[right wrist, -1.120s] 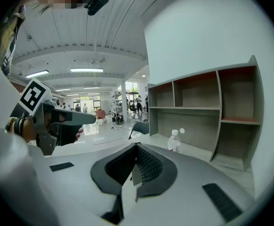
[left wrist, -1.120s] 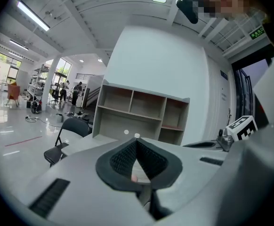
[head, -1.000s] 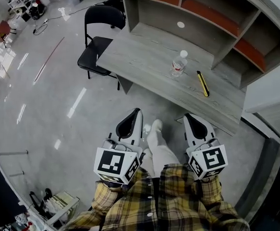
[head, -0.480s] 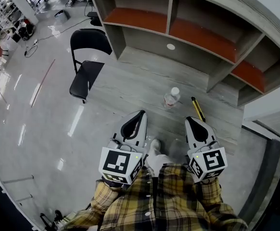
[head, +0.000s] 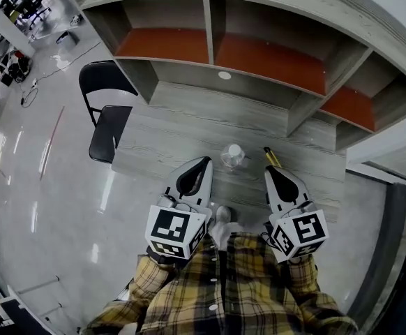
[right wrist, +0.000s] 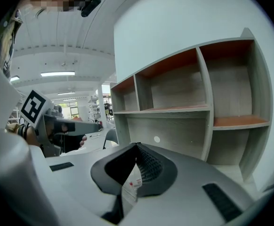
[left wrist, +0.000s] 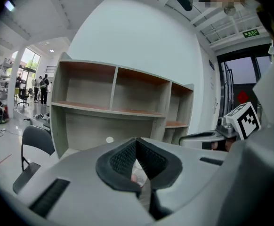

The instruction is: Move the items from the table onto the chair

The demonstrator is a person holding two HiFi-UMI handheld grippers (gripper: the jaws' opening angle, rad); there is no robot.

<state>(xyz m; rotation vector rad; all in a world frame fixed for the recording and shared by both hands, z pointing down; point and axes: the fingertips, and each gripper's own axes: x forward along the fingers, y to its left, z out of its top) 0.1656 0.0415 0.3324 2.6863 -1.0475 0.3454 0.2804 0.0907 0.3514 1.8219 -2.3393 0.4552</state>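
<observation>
Holds the left gripper [head: 201, 160] with jaws pressed together on nothing, tip over the near part of the grey wood-grain table [head: 182, 128]. Holds the right gripper [head: 270, 169] likewise closed and empty, level with the left and well to its right. Shows the same meeting of the pads in the left gripper view [left wrist: 136, 140] and the right gripper view [right wrist: 137, 145]. Finds the clear water bottle [head: 232, 155] upright on the table between the two tips and slightly farther. Finds a yellow-and-black tool [head: 269, 153] lying just right of the bottle, its near end hidden under the right tip. Places the black chair [head: 105, 117] at the table's left end, beside the edge. Backs the table with an open shelf unit [head: 259, 54] along the far side.
</observation>
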